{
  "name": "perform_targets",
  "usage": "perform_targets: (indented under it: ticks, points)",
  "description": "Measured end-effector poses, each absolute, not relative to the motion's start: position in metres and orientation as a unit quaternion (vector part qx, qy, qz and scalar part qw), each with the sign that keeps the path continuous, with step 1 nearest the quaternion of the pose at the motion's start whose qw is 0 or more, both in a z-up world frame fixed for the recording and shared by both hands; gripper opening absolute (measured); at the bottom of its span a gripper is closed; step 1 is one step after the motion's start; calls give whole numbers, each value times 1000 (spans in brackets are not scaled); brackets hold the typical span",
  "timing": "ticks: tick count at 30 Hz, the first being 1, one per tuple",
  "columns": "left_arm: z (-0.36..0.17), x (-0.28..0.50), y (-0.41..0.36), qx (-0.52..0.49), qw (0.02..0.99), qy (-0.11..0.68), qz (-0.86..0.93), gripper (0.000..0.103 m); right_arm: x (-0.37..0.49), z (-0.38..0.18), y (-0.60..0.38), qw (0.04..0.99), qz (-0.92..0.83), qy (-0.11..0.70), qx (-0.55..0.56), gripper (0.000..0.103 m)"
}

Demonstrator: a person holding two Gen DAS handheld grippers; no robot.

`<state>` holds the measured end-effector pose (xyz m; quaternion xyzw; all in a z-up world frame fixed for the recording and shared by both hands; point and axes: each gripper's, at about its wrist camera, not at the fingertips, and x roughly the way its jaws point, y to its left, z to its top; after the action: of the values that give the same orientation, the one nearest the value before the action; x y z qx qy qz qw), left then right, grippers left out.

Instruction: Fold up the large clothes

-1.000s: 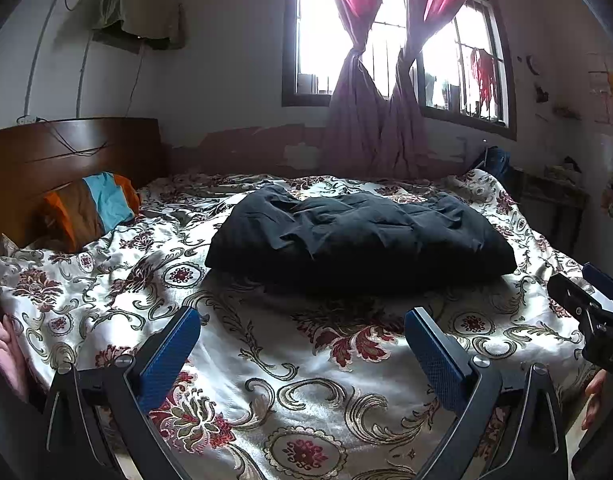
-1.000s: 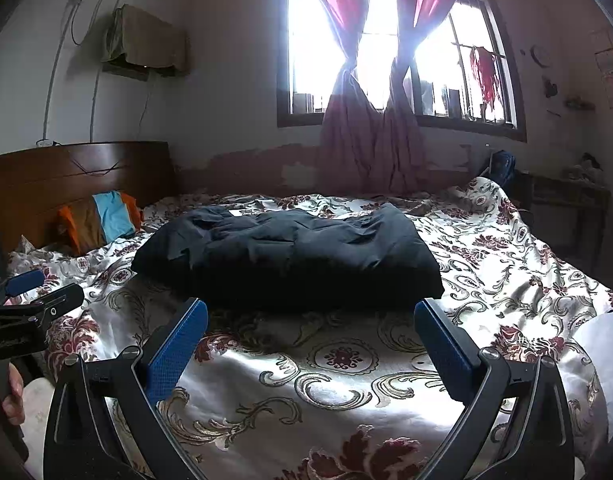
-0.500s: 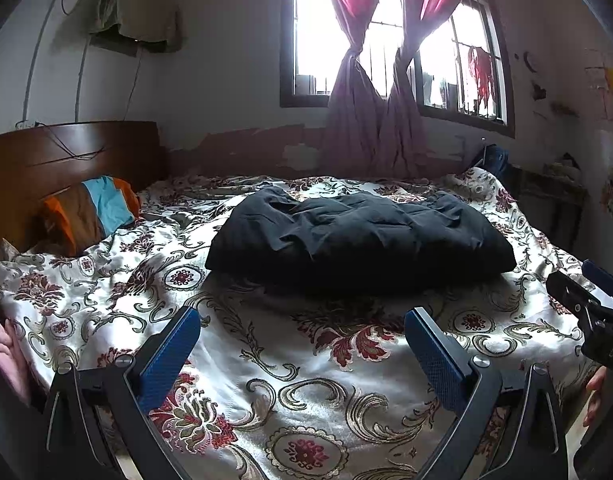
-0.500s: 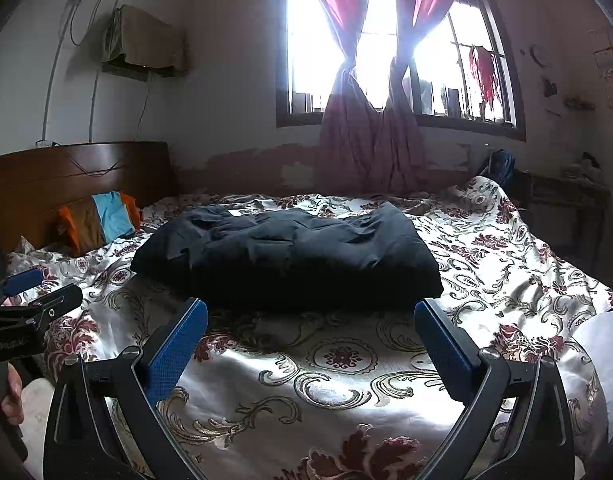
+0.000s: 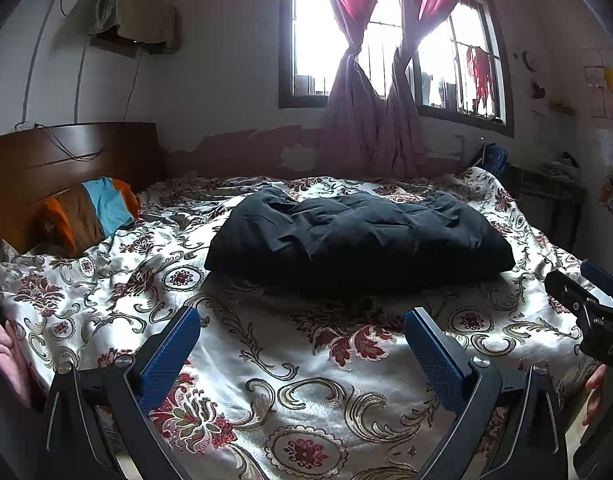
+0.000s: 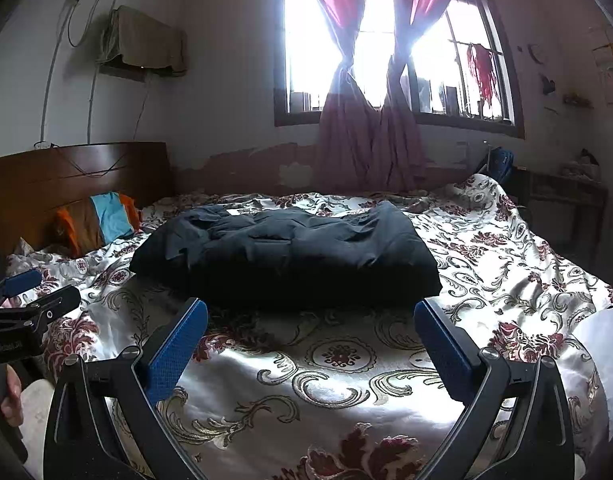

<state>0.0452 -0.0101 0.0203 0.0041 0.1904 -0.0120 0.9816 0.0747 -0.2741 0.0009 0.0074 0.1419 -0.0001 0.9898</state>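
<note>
A dark, puffy garment point(image 5: 358, 236) point(image 6: 290, 256) lies folded into a thick rectangular bundle in the middle of the bed. My left gripper point(image 5: 302, 344) hovers open over the near part of the floral bedspread point(image 5: 266, 360), short of the bundle, with nothing between its blue pads. My right gripper point(image 6: 310, 336) is likewise open and empty, just in front of the bundle's near edge. Each gripper shows at the edge of the other's view: the right gripper point(image 5: 586, 296) at far right, the left gripper point(image 6: 22, 300) at far left.
A wooden headboard point(image 5: 66, 160) and an orange, brown and blue pillow point(image 5: 90, 212) stand at the left. A window with tied pink curtains point(image 5: 370, 100) is behind the bed. A dark side table point(image 5: 546, 188) sits at the right. A hand point(image 6: 10, 396) holds the left gripper's handle.
Both grippers have stayed open and nearly still. The left wrist view has drifted slightly, and the bundle has not moved.
</note>
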Motion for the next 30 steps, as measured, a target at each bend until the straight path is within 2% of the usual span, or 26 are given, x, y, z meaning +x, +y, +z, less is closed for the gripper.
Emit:
perform_targets:
  ticks: [30]
  points:
    - [20, 45, -11, 4, 982, 190, -13, 103, 73, -2, -273, 989, -5, 144, 10, 102]
